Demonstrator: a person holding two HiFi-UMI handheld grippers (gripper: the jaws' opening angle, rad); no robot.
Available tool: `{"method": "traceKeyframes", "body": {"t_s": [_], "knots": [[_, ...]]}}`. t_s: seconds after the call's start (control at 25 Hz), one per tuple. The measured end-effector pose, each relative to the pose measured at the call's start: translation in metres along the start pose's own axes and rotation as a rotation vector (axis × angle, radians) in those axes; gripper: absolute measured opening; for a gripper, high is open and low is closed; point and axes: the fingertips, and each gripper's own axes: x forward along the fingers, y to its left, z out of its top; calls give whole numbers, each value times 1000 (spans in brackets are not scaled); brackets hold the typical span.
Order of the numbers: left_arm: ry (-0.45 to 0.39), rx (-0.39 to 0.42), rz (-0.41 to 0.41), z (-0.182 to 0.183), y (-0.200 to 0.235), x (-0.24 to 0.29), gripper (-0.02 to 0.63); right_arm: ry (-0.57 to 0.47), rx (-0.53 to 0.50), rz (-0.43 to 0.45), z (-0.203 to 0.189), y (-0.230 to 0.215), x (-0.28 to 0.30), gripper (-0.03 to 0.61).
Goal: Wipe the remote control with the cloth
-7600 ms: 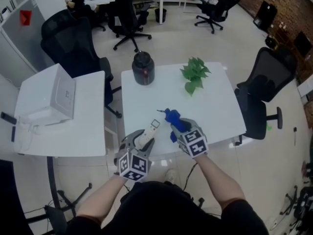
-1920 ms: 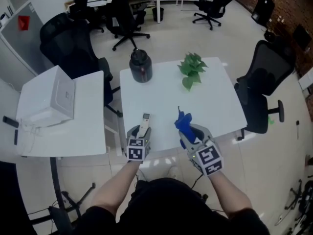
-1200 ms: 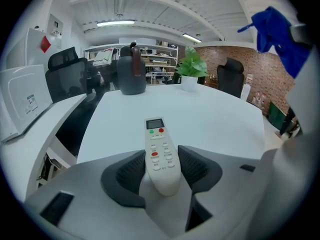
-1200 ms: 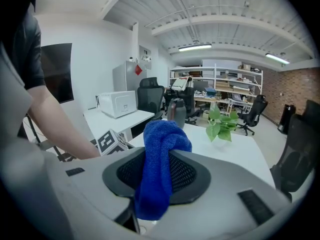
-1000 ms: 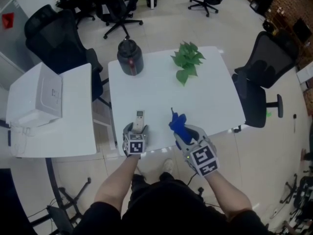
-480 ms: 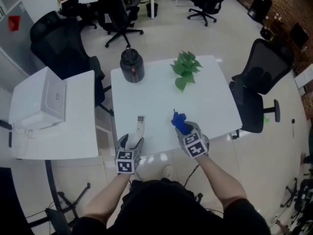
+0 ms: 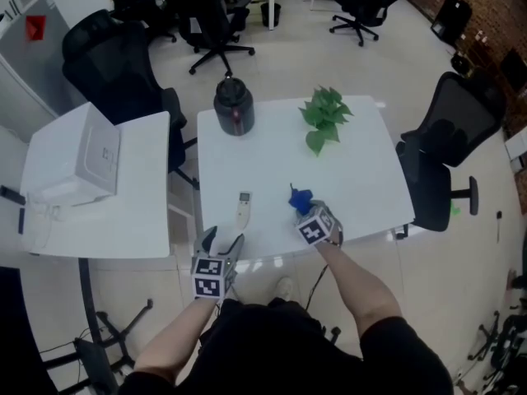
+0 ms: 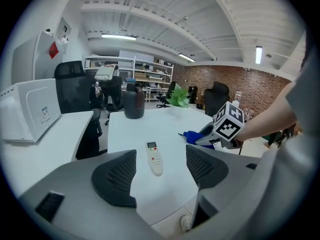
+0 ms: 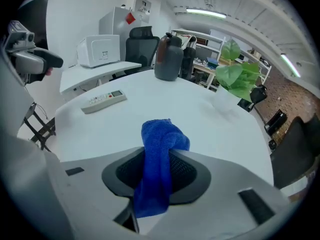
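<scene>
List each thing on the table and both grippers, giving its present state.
remote control: lying flat on the table, buttons up, untouched
cloth: bunched, clamped in the right gripper
left gripper: open, empty
right gripper: shut on the cloth
dark jar: upright, lid on
plant: upright

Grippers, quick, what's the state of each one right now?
Left gripper: open and empty; the remote lies ahead of it.
Right gripper: closed on the blue cloth.
</scene>
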Motion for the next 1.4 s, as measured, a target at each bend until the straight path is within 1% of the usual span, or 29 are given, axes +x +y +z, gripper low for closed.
{"method": "traceKeyframes", "body": {"t_s": [0.08, 0.2, 0.32, 0.4, 0.48, 0.6, 0.8, 0.84, 0.88, 0.92, 1.08, 1.16, 1.24, 1.36, 1.4], "knots": [[2, 3, 0, 0, 0, 0, 316, 24, -2, -8, -5, 0, 3, 143], [2, 11, -4, 1, -1, 1, 316, 36, 9, 11, -13, 4, 9, 168], [-3, 20, -13, 5, -4, 2, 316, 22, 24, 33, -14, 6, 6, 203], [-19, 27, -23, 11, -7, 2, 316, -8, 43, 42, -12, 5, -3, 216], [-44, 36, -37, 22, -11, 0, 316, -69, 63, 24, -1, -2, -25, 216], [-99, 55, -69, 45, -19, -9, 316, -197, 96, -8, 26, -9, -70, 216], [-205, 104, -144, 86, -36, -33, 304, -415, 121, 31, 83, 18, -153, 215], [-227, 117, -155, 94, -40, -38, 297, -451, 123, 35, 92, 24, -167, 200], [-251, 132, -162, 102, -44, -44, 283, -482, 125, 38, 99, 30, -180, 174], [-277, 148, -169, 109, -47, -51, 256, -510, 127, 41, 105, 36, -192, 154], [-368, 225, -204, 128, -61, -71, 173, -587, 128, 57, 121, 59, -225, 98], [-388, 244, -216, 133, -66, -78, 113, -608, 122, 61, 126, 68, -235, 76], [-399, 264, -223, 134, -69, -82, 76, -622, 116, 64, 128, 75, -242, 61], [-399, 254, -224, 136, -73, -86, 15, -635, 112, 70, 130, 83, -248, 38], [-396, 253, -227, 136, -73, -87, 3, -637, 112, 72, 130, 86, -250, 31]]}}
